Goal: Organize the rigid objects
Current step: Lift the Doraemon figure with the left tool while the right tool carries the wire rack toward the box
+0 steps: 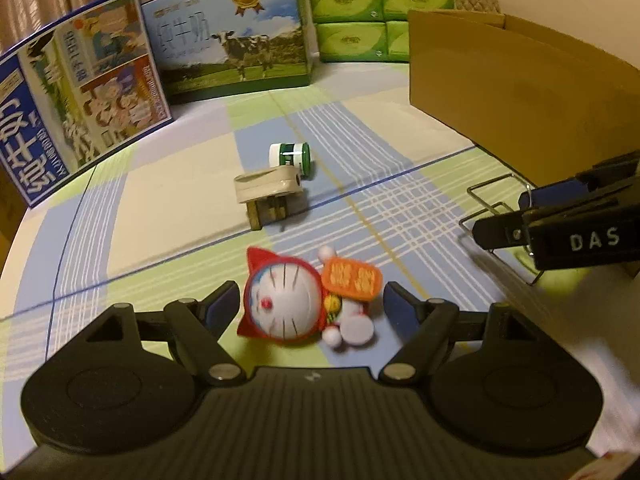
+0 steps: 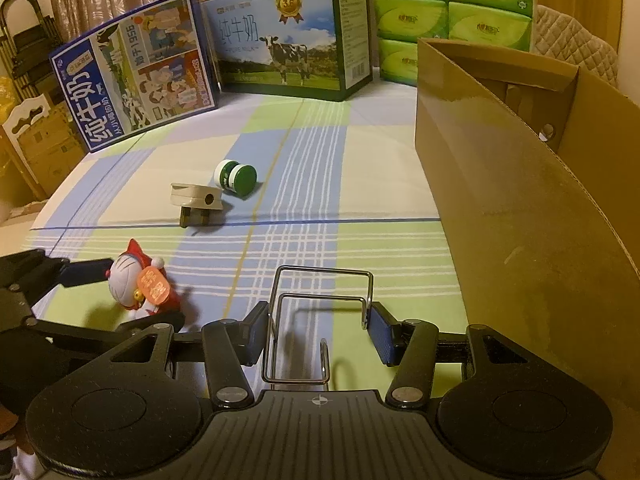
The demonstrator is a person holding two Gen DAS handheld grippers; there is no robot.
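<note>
A Doraemon figurine [image 1: 296, 300] in a red hood lies on the checked cloth between the open fingers of my left gripper [image 1: 310, 304], apart from both pads; it also shows in the right wrist view [image 2: 140, 284]. A bent metal wire rack [image 2: 320, 312] lies between the open fingers of my right gripper [image 2: 318, 330], its sides close to both pads; the rack shows at the right of the left wrist view [image 1: 496, 208]. A beige plug adapter [image 1: 268, 192] and a green-and-white small jar [image 1: 292, 158] lie further back.
An open cardboard box [image 2: 520, 184] stands along the right. Two milk cartons [image 2: 136, 72] [image 2: 288, 40] and stacked green tissue packs [image 2: 452, 12] line the back. The checked cloth [image 2: 360, 184] covers the surface.
</note>
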